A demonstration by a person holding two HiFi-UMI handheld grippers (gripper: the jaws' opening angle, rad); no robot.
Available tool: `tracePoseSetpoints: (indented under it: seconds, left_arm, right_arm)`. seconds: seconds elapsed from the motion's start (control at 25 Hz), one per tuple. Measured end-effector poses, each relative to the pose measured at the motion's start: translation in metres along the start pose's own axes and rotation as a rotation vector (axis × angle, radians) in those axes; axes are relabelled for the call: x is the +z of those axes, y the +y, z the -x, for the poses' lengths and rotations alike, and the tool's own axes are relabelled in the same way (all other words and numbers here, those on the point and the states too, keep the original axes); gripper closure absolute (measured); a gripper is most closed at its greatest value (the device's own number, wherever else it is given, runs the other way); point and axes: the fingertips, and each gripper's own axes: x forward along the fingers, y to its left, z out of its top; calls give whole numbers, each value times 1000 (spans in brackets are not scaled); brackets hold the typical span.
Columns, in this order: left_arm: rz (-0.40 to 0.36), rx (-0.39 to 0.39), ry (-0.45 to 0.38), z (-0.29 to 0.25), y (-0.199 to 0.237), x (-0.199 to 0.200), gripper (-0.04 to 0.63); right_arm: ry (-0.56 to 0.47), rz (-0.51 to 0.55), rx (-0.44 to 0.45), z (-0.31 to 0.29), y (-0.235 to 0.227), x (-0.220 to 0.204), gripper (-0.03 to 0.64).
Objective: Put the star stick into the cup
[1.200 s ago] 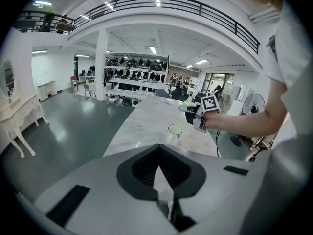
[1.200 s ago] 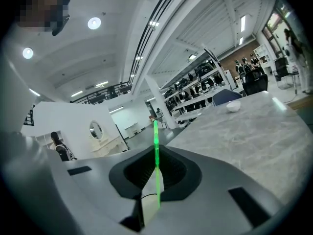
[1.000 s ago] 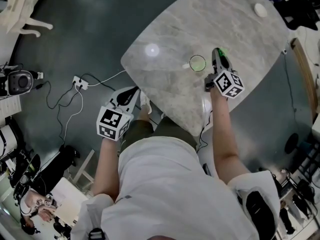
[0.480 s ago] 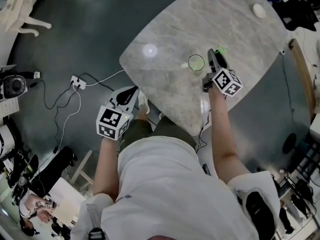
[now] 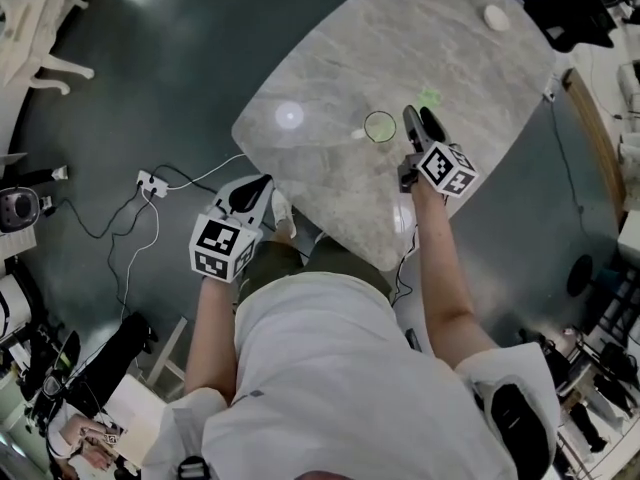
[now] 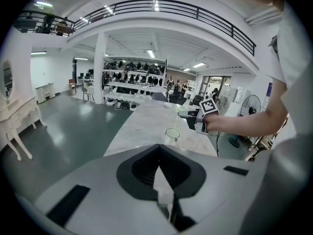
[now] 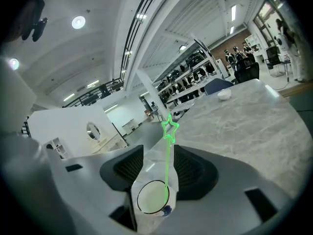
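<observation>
A clear cup [image 5: 380, 126] stands on the marble table [image 5: 470, 58]. In the right gripper view the cup [image 7: 152, 198] sits low between the jaws. The green star stick [image 7: 167, 160] stands in it and leans away, its star [image 7: 170, 127] at the top. The star [image 5: 430, 97] shows just past the jaw tips in the head view. My right gripper [image 5: 416, 118] hovers beside the cup. Its jaws are opening and stand clear of the stick on both sides. My left gripper [image 5: 246, 196] is held off the table's near edge, jaws together, nothing in them.
A small white object [image 5: 496, 16] lies at the table's far end. A ceiling light is mirrored on the tabletop [image 5: 289, 116]. Beyond the table's left edge, a power strip [image 5: 152, 181] and cables lie on the dark floor.
The right gripper's jaws have parted and let go of the green stick, which now stands in the cup. The right hand has drawn back a little. The left gripper has hardly moved.
</observation>
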Motion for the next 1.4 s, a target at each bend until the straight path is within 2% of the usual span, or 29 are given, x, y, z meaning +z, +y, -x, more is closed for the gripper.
tracePoseSetpoints:
  seconds: [0.24, 0.48, 0.68, 1.16, 1.4]
  left_arm:
    - [-53, -57, -32, -5, 1, 22, 594]
    - [-109, -131, -73, -15, -4, 46, 594]
    - [-151, -209, -111, -22, -11, 66, 594]
    - [-260, -424, -260, -29, -58, 141, 594]
    - [-297, -517, -336, -23, -77, 170, 594]
  right_arm:
    - [-36, 9, 16, 27, 26, 14, 472]
    - [-91, 69, 22, 58, 56, 30, 558]
    - [-131, 120, 10, 89, 84, 43, 604]
    - [-260, 256, -33, 173, 145, 77, 604]
    - [-279, 340, -58, 196, 177, 75, 606]
